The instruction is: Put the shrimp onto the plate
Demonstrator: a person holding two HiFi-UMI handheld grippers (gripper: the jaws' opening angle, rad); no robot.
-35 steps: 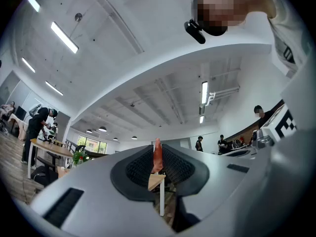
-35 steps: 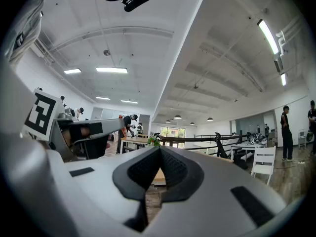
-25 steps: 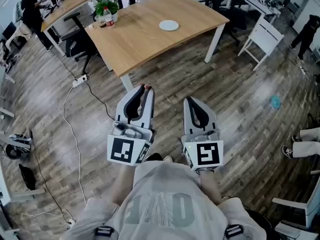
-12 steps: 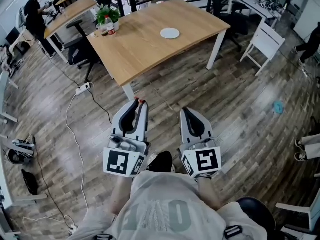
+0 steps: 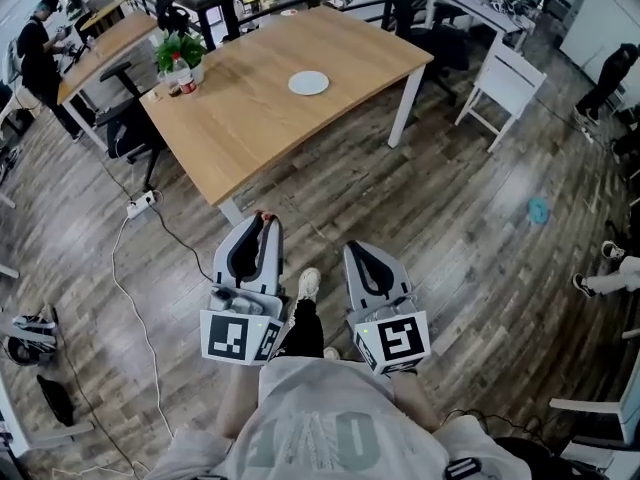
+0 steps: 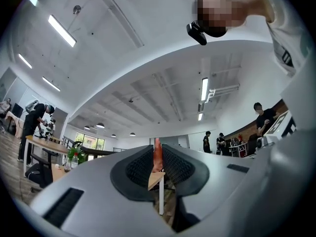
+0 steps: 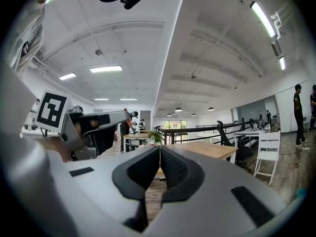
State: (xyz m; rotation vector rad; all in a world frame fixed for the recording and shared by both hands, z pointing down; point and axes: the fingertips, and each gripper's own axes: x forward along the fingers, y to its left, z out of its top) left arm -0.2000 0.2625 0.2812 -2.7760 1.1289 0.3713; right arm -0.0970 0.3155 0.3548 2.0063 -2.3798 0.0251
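My left gripper [image 5: 262,219] is shut on an orange-red shrimp [image 5: 264,214], whose tip pokes out past the jaws; in the left gripper view the shrimp [image 6: 157,155] stands as a thin strip pinched between the black pads. My right gripper [image 5: 353,249] is shut with nothing between its jaws, its pads pressed together in the right gripper view [image 7: 159,152]. Both grippers hang over the wooden floor, short of the wooden table [image 5: 250,108]. A small white plate [image 5: 308,83] lies on the tabletop, well ahead of both grippers.
A potted plant [image 5: 178,56] and a bottle stand at the table's left end. A white chair [image 5: 503,86] is to the right, an office chair [image 5: 125,128] left of the table. A power strip and cable [image 5: 137,204] lie on the floor. People stand around the room's edges.
The view has shifted: the table and plate now sit lower and further left in the frame, and both grippers have dropped lower in it. Both stay shut, the left still on the shrimp.
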